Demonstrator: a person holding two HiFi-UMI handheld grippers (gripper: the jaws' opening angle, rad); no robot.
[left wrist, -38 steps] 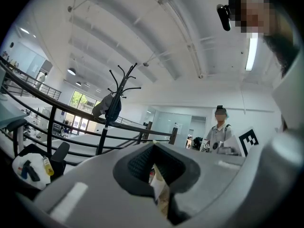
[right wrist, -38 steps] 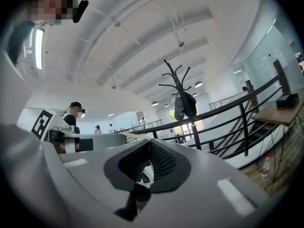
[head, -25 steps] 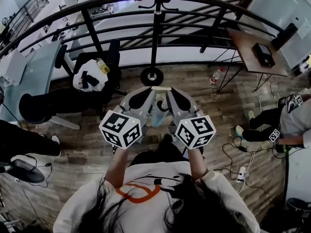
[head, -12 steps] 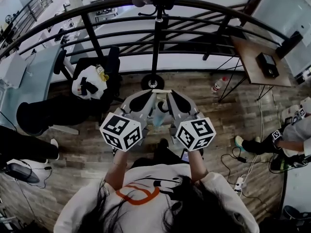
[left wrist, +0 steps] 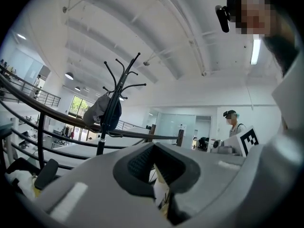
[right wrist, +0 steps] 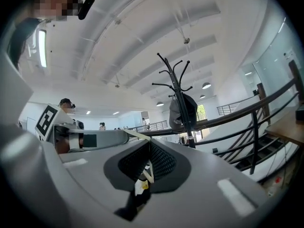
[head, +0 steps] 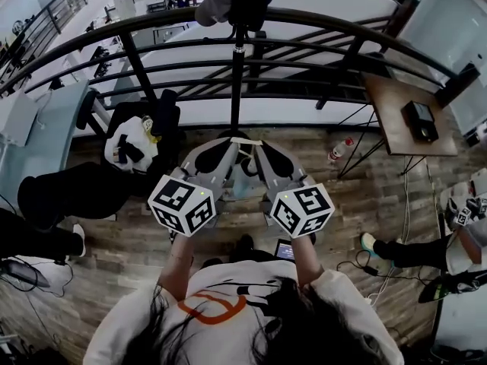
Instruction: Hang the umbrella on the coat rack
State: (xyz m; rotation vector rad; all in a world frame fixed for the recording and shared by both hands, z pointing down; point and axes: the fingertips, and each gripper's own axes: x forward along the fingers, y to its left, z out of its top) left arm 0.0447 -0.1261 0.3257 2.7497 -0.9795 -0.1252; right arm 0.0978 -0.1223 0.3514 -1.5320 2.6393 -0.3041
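Here, left gripper, right gripper, both clamped, seemingly on umbrella.

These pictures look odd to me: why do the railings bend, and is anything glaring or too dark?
Head view: the wide lens bows the railing into an arc. Left gripper view: black circular border; the coat rack is sharp but a dark silhouette against the bright ceiling. Right gripper view: same fisheye circle; the strip light glares.

Railing close behind coat rack
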